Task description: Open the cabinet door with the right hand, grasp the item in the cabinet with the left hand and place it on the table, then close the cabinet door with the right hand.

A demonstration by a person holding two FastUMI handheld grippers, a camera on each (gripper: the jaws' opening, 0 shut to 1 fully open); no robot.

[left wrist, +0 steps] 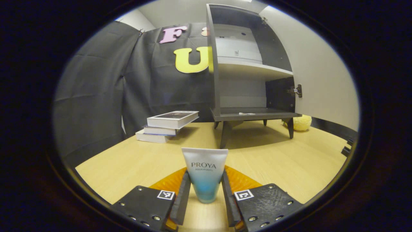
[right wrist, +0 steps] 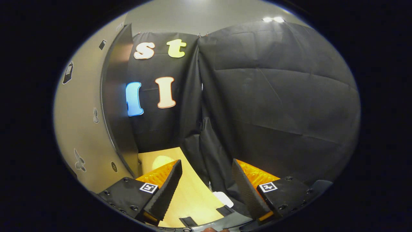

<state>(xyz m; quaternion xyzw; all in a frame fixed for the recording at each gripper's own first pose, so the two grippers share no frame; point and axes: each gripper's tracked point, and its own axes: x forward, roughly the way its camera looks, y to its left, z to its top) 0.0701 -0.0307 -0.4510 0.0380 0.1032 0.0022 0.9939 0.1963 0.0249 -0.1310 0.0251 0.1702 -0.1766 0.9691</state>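
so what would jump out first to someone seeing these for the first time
Most striking is the tube standing upright between the fingers of the left gripper, low in the left gripper view over the wooden table. Behind it the dark cabinet stands on the table with its door swung wide to the right, and a stack of books lies to its left. In the right gripper view the right gripper is open, beside the door's edge.
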